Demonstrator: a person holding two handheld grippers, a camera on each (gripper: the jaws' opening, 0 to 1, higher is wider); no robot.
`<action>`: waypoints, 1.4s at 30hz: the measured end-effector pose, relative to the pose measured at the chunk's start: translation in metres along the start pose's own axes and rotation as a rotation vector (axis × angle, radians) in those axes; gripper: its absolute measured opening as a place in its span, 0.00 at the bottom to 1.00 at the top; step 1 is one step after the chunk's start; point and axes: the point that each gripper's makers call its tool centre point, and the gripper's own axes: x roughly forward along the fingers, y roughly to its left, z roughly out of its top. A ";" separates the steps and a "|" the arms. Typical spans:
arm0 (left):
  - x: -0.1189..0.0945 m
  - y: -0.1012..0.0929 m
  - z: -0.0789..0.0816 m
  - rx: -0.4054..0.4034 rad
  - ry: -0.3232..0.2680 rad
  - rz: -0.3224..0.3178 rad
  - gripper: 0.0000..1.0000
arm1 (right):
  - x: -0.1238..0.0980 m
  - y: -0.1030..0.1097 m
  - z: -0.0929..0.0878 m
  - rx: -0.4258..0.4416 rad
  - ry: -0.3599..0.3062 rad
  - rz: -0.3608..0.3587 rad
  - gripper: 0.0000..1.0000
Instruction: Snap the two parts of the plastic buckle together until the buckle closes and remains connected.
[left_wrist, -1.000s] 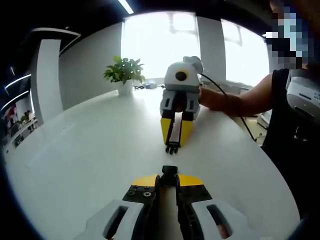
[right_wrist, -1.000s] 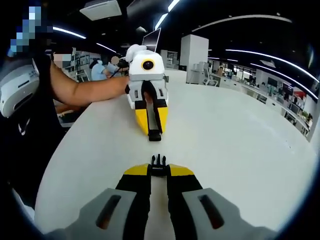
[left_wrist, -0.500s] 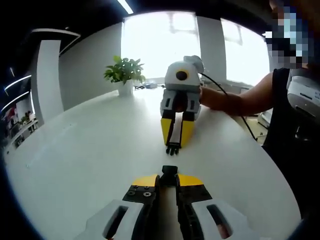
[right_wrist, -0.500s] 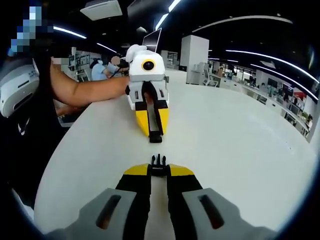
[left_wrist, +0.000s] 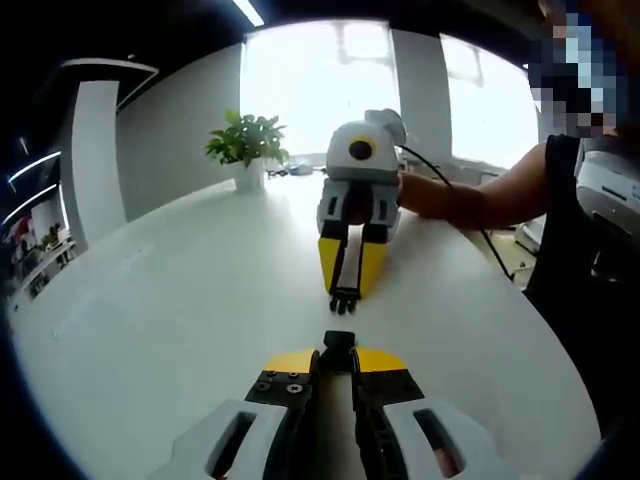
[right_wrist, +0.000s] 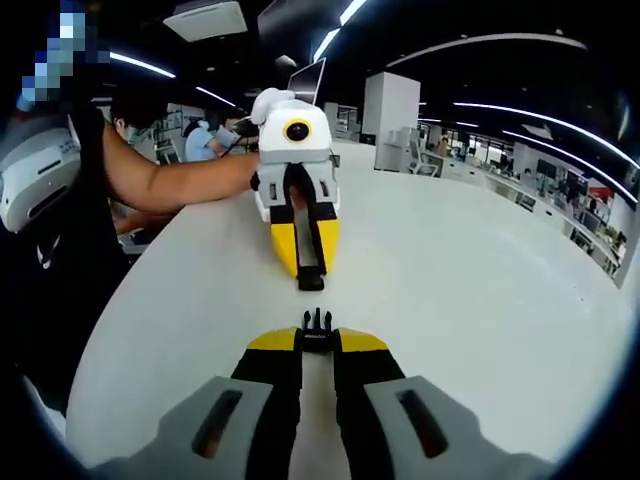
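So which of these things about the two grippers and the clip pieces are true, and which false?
1. Each gripper holds one buckle part. True: the left gripper grips the socket part, the right gripper the pronged part.
2. The buckle is already snapped shut. False: the parts sit apart, facing each other.
3. A potted plant stands on the white table. True.
4. The left gripper's jaws are wide open. False: they are shut on the socket part.

No legible text, label or number anywhere
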 end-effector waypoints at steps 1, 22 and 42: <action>0.000 0.000 0.000 0.000 -0.001 0.000 0.10 | 0.000 0.000 0.000 -0.001 0.000 0.000 0.11; 0.005 0.001 0.003 -0.001 -0.010 -0.002 0.10 | 0.003 0.001 0.002 -0.004 -0.009 0.017 0.11; 0.010 -0.005 0.005 -0.009 -0.005 -0.017 0.10 | 0.004 0.003 0.002 -0.007 -0.013 0.025 0.11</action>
